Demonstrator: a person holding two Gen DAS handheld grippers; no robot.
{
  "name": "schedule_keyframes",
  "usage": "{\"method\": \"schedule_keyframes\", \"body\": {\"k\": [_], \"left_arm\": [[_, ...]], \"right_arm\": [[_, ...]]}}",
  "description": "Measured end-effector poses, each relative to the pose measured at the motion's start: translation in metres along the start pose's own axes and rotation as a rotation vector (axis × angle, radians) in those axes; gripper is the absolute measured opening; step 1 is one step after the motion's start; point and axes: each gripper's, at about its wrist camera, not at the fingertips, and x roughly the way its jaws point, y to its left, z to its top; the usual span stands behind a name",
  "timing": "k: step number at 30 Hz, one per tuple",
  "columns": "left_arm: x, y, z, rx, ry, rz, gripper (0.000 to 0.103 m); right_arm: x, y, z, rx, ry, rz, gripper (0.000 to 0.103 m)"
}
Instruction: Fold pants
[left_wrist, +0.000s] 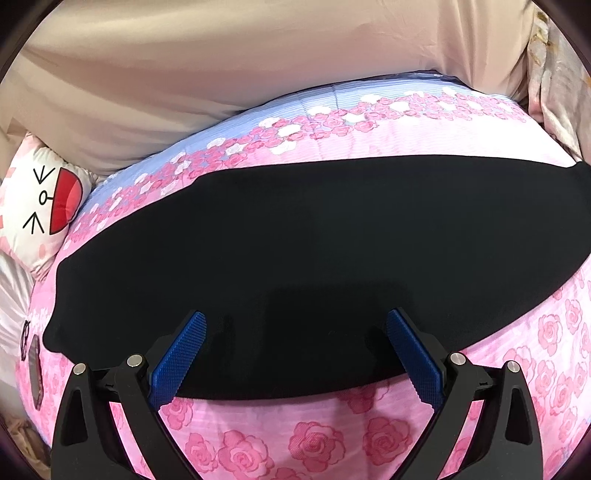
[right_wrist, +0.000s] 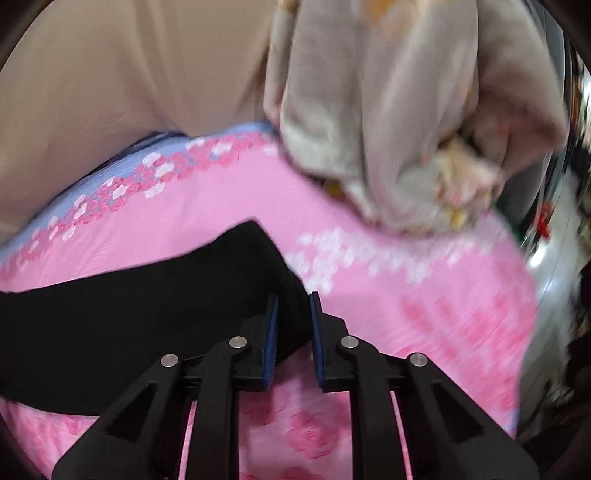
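Pink rose-print bedding (left_wrist: 369, 435) carries the black pants (left_wrist: 295, 251), lying flat as 1 long band. Left gripper (left_wrist: 295, 328) hovers spread wide; right gripper (right_wrist: 293, 314) pinches their end. Soft, light, floppy cloth probably wants edge holds.

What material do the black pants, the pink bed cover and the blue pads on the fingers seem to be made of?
Black pants: probably a soft knit or fleece; matte, no sheen, no visible weave.
Pink bed cover: looks like woven cotton; printed roses, fine ribbed lines.
Blue pads on the left gripper fingers: likely rubber or plastic; a grid-textured face.
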Motion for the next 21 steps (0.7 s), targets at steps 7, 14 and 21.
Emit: {"method": "schedule_keyframes", "body": {"k": [7,14,21], "left_arm": [[0.001,-0.012,0.001,0.036,0.006,-0.008,0.097],[0.003,-0.016,0.002,0.033,0.011,-0.032,0.097],[-0.004,-0.014,-0.003,0.039,0.001,-0.044,0.097]], "right_arm": [[0.027,-0.042,-0.014,0.115,0.076,-0.004,0.012],[0.003,-0.051,-0.025,0.217,0.049,0.184,0.091],[0.026,-0.02,-0.028,0.151,0.083,0.182,0.085]]}}
